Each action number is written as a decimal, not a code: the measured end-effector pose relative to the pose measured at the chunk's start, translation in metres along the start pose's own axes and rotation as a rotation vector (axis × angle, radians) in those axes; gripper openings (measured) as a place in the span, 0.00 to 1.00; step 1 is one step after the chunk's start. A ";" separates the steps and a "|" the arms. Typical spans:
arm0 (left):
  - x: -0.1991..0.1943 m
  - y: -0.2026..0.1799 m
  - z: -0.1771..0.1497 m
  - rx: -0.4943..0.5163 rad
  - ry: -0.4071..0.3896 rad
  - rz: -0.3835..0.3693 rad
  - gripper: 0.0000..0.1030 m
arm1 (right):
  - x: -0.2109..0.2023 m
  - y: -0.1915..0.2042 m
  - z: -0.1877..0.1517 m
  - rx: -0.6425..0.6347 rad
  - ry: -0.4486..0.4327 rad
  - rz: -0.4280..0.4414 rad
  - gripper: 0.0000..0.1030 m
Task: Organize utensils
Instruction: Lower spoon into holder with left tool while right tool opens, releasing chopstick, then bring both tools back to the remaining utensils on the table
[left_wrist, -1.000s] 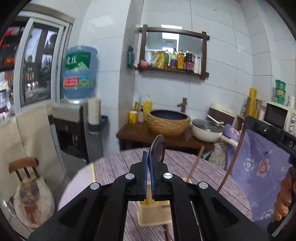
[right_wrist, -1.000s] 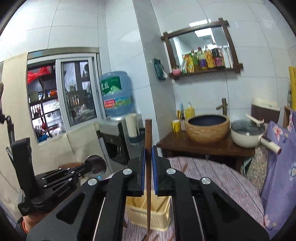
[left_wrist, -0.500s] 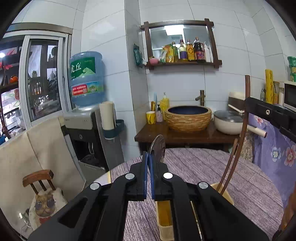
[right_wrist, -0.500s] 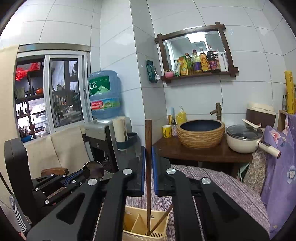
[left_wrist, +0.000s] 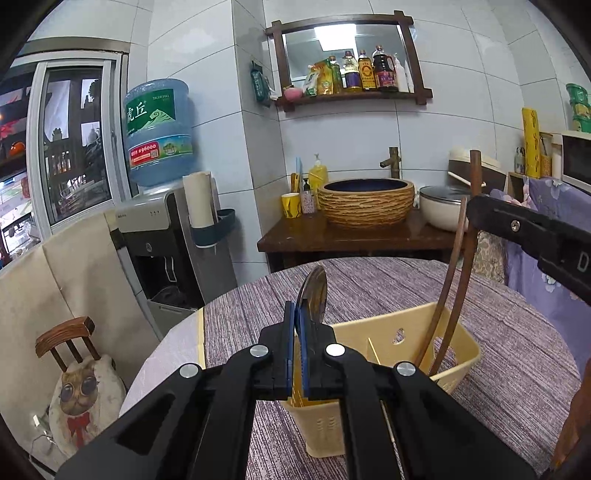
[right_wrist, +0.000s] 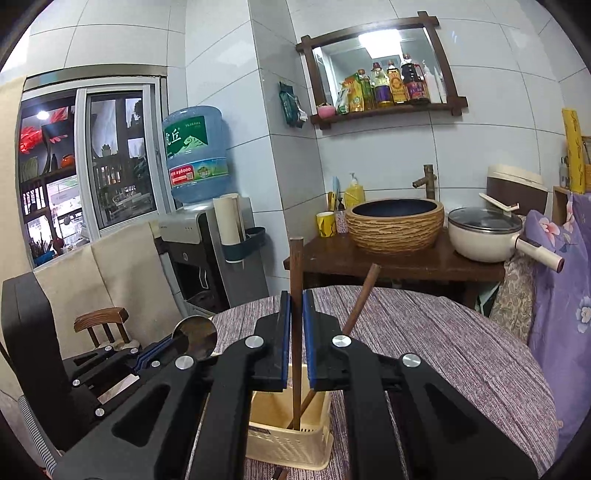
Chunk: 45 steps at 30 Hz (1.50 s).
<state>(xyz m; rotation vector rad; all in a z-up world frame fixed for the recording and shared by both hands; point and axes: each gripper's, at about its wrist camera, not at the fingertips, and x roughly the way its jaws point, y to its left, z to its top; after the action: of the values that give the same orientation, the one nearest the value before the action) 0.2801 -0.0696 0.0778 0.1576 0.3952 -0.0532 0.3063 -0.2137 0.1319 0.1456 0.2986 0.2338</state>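
While poised over the yellow caddy (right_wrist: 291, 439) on the table's near side: right gripper (right_wrist: 296, 334) slackened around an upright chopstick (right_wrist: 295, 280), left gripper (left_wrist: 295, 343) pinching a spoon (left_wrist: 314, 293), best lowered straight in.

A round table (left_wrist: 498, 332) covered in purple striped cloth (right_wrist: 443, 350) carries a yellow plastic utensil basket (left_wrist: 406, 339).

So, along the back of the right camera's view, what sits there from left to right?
Blue water jug → yellow mug → woven brown basin → cream lidded pot → purple floral cloth.
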 end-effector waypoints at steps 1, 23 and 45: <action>0.001 -0.001 -0.002 0.004 0.006 -0.001 0.03 | 0.001 -0.001 -0.001 0.005 0.003 -0.001 0.08; 0.008 -0.009 -0.020 0.014 0.053 -0.038 0.16 | 0.006 -0.024 -0.009 0.049 0.022 -0.015 0.29; -0.057 0.021 -0.089 -0.098 0.184 -0.101 0.95 | -0.045 -0.024 -0.095 -0.001 0.314 0.094 0.68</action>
<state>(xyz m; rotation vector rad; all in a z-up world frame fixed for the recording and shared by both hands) 0.1958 -0.0333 0.0218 0.0458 0.5879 -0.1198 0.2400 -0.2381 0.0500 0.1222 0.6045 0.3508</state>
